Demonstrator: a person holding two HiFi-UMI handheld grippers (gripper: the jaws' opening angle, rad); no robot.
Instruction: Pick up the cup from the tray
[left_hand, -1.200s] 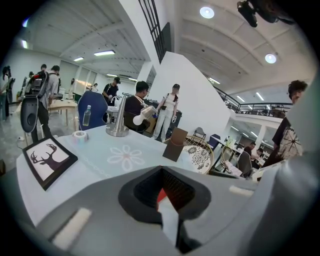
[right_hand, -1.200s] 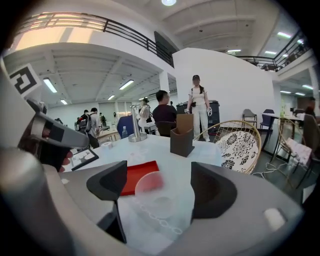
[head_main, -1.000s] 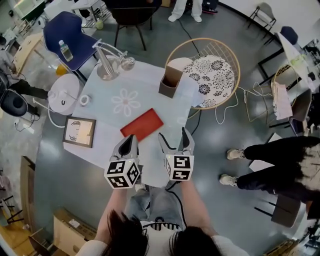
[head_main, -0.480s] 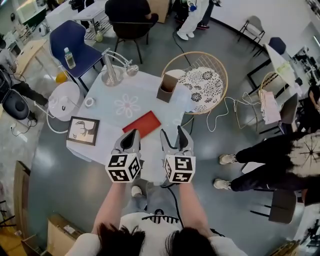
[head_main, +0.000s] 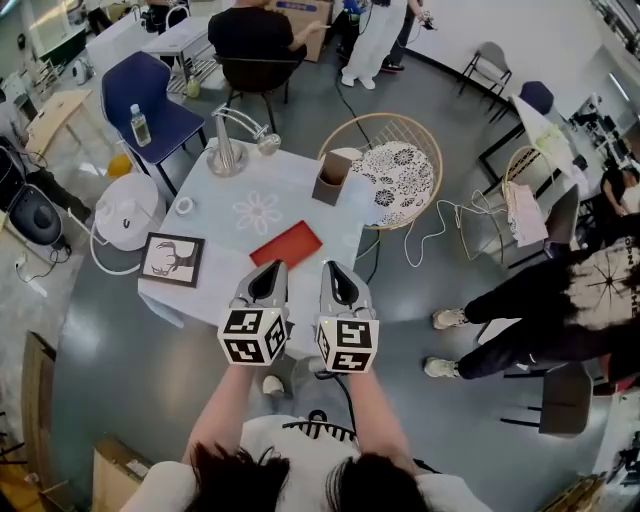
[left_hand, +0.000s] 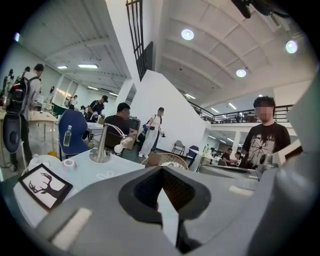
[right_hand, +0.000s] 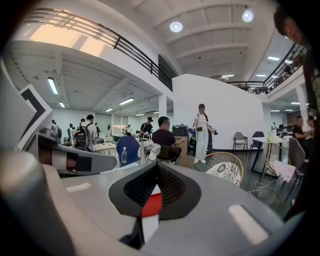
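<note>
My left gripper (head_main: 268, 270) and right gripper (head_main: 336, 270) are both closed on nothing; the right's jaws just came together. The red tray (head_main: 287, 243) lies at 12 o'clock with no cup visible on it. A brown holder (head_main: 330, 178) stands at its 1 o'clock. I'd reopen before reaching.

Left gripper (left_hand: 164, 192) filled the lower frame, jaws together, nothing between them; only a thin sliver of white showed through the slit. Beyond it was a white table (left_hand: 107, 172). A framed antler print (left_hand: 45, 186) lay at its left edge, with a tape roll (left_hand: 68, 163) behind it and a silver desk lamp (left_hand: 101, 149) further back. A blue chair (left_hand: 72, 131) with a bottle (left_hand: 67, 136) on it stood past the table. A wicker chair (left_hand: 166, 159) was behind centre. A person in a black T-shirt (left_hand: 263, 140) stood at right.
</note>
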